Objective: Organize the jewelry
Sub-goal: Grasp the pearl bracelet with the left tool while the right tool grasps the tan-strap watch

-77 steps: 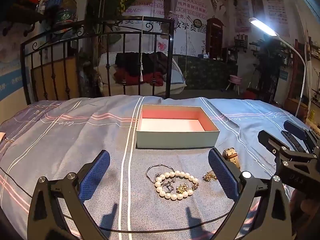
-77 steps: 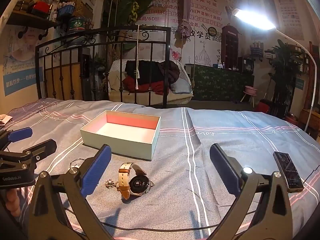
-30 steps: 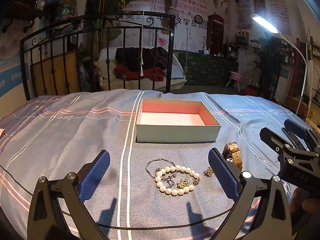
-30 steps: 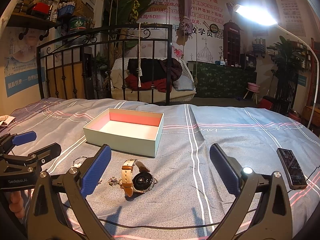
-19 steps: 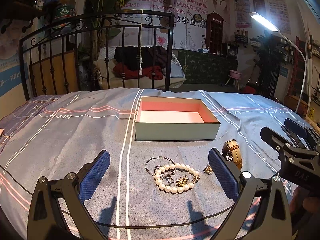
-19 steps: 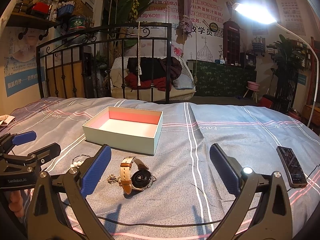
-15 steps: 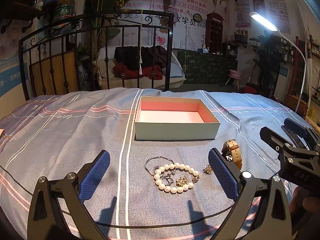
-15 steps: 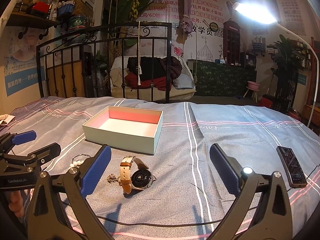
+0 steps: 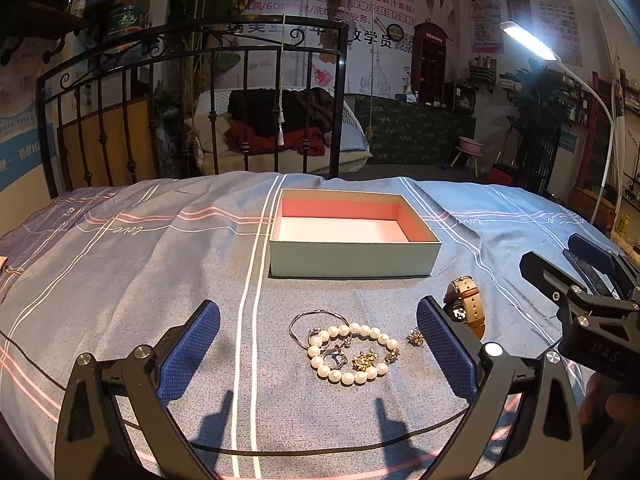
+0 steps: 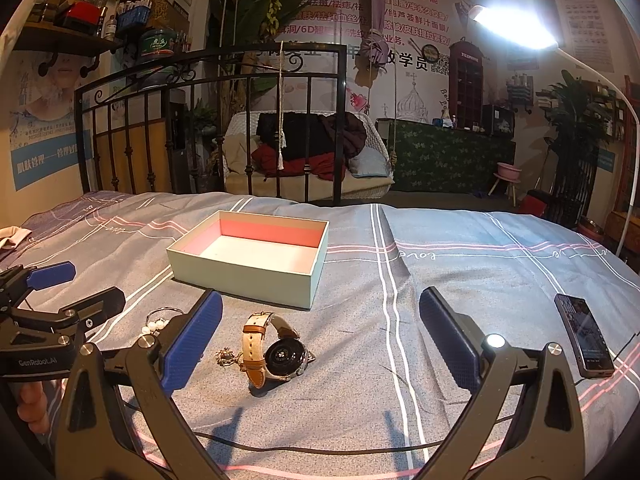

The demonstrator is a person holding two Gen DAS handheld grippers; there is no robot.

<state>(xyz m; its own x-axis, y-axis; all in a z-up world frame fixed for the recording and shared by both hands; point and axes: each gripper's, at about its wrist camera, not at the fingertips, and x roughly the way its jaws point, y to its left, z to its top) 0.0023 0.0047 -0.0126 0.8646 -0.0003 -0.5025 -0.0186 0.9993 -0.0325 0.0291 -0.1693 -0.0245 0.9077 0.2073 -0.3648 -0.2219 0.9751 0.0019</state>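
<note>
An open pale-green box (image 9: pixel 352 258) with a pink inside stands empty on the blue bedspread; it also shows in the right wrist view (image 10: pixel 248 270). In front of it lie a pearl bracelet (image 9: pixel 352 354), a thin silver bangle (image 9: pixel 304 322), small gold pieces (image 9: pixel 366 360) and a tan-strapped watch (image 9: pixel 464 310). My left gripper (image 9: pixel 318 350) is open and empty above the pearls. My right gripper (image 10: pixel 320 336) is open and empty, with the watch (image 10: pixel 276 354) just ahead between its fingers. A small gold piece (image 10: pixel 226 357) lies beside the watch.
A black phone (image 10: pixel 584 334) lies on the bedspread at the right. A black iron bed frame (image 9: pixel 192 100) stands behind the box. A lit white lamp (image 10: pixel 516 28) arches over from the right. A thin black cable (image 10: pixel 320 446) runs across the near bedspread.
Both grippers have shifted slightly, so the box and jewelry sit a little differently in view. Both stay open and empty. Nothing on the bed has moved.
</note>
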